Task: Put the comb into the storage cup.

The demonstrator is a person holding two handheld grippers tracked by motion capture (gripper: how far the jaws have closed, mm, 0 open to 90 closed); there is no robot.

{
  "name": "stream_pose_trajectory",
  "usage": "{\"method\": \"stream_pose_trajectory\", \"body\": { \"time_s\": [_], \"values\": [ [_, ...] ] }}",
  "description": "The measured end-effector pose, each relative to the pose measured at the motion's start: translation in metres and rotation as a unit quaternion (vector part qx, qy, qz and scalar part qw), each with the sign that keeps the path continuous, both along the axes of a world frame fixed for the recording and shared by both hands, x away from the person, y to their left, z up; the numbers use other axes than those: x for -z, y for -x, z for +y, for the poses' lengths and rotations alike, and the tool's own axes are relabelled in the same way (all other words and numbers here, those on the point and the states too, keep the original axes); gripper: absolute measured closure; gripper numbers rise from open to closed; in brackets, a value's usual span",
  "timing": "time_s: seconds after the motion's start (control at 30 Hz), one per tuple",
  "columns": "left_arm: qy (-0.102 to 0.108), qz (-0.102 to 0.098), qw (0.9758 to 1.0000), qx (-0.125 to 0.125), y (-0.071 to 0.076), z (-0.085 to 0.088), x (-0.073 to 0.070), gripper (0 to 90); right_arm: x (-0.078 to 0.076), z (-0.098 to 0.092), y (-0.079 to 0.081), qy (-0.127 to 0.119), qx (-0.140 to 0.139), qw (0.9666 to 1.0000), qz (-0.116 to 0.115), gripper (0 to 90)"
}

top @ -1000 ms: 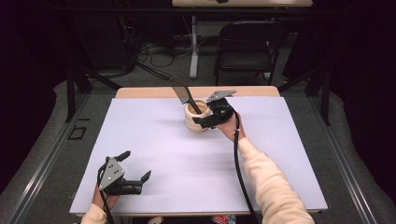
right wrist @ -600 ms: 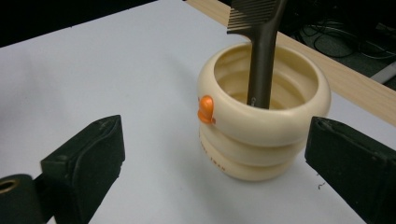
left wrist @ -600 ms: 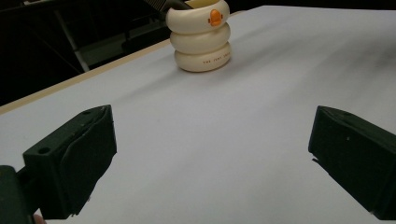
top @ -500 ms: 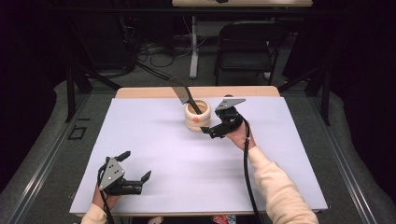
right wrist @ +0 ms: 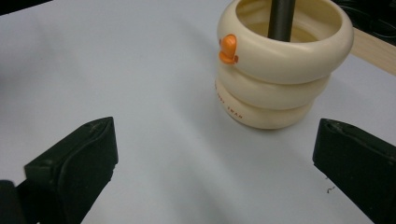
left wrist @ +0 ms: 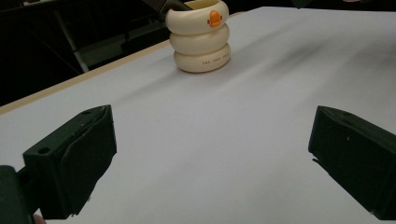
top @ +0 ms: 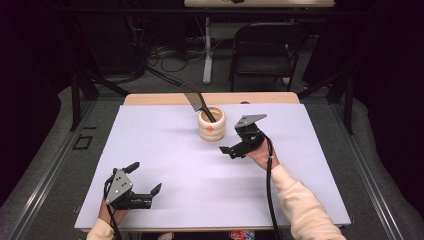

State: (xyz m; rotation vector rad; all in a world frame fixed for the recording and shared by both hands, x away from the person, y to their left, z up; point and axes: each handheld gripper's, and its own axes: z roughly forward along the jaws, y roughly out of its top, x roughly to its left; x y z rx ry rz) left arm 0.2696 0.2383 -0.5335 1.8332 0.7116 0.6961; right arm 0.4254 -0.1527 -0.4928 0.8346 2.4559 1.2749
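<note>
A cream ringed holder (top: 211, 124) with an orange mark stands at the back middle of the white table (top: 165, 145). A dark spatula (top: 195, 97) leans inside it, blade up. My right gripper (top: 232, 144) hovers just right of and nearer than the holder, apart from it. Its jaws have just been opening and stand open with nothing between them. In the right gripper view the holder (right wrist: 275, 70) and the spatula handle (right wrist: 281, 18) lie ahead of the right gripper (right wrist: 215, 158). My left gripper (top: 147, 176) rests open at the near left, with the holder (left wrist: 200, 39) far ahead of it.
A wooden strip (top: 160, 98) shows along the table's far edge. A dark chair (top: 265, 50) and cables (top: 165, 55) sit on the floor beyond it. Black frame rails (top: 75, 100) flank the table.
My right gripper has drawn back from the holder toward the near right, leaving the spatula in it. The left gripper has kept still.
</note>
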Motion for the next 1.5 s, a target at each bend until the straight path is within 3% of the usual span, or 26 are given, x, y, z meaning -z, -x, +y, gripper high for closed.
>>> {"method": "stream_pose_trajectory", "body": {
  "time_s": [0.9, 1.5],
  "values": [
    [-0.001, 0.002, 1.0000, -0.002, 0.000, -0.002, 0.000, 1.0, 0.003, -0.014, 0.050, 0.005, -0.014, 0.9999, -0.009, 0.0],
    [-0.004, 0.004, 1.0000, 0.001, 0.001, -0.001, 0.000, 1.0, 0.007, -0.035, 0.081, 0.016, 0.002, 0.9998, -0.016, 0.0]
  ]
}}
